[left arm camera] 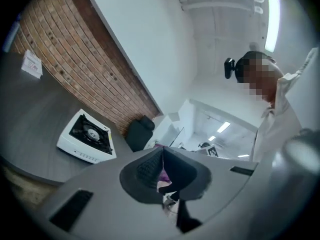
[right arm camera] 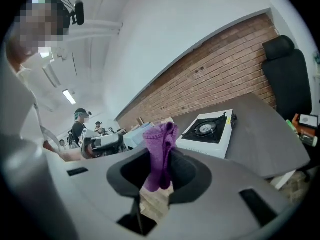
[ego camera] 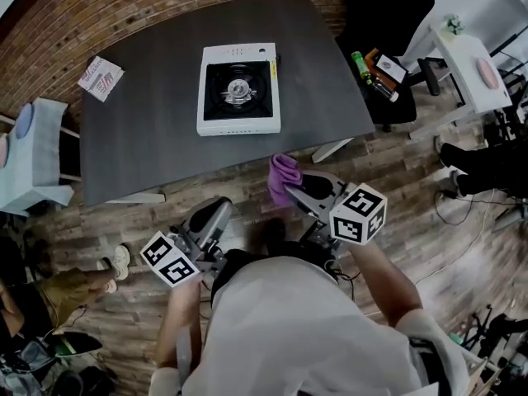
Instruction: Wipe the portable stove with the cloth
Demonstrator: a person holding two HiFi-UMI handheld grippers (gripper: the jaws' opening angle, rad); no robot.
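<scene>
Stove clear of both grippers; cloth held in R gripper at near table edge.

White portable stove (ego camera: 238, 88) w/ black burner top sits upper centre of frame on dark grey table (ego camera: 148, 139), nothing touching it. Purple cloth (ego camera: 283, 176) is just below stove, approx. at table's lower edge, clamped between jaws of right gripper (ego camera: 289, 188) and sticking up out of them. Left gripper (ego camera: 216, 211), lower centre-left, is over wood floor (ego camera: 396, 188); jaws pressed together, nothing between. Small printed packet (ego camera: 101, 77) lies at table's upper-left corner.
</scene>
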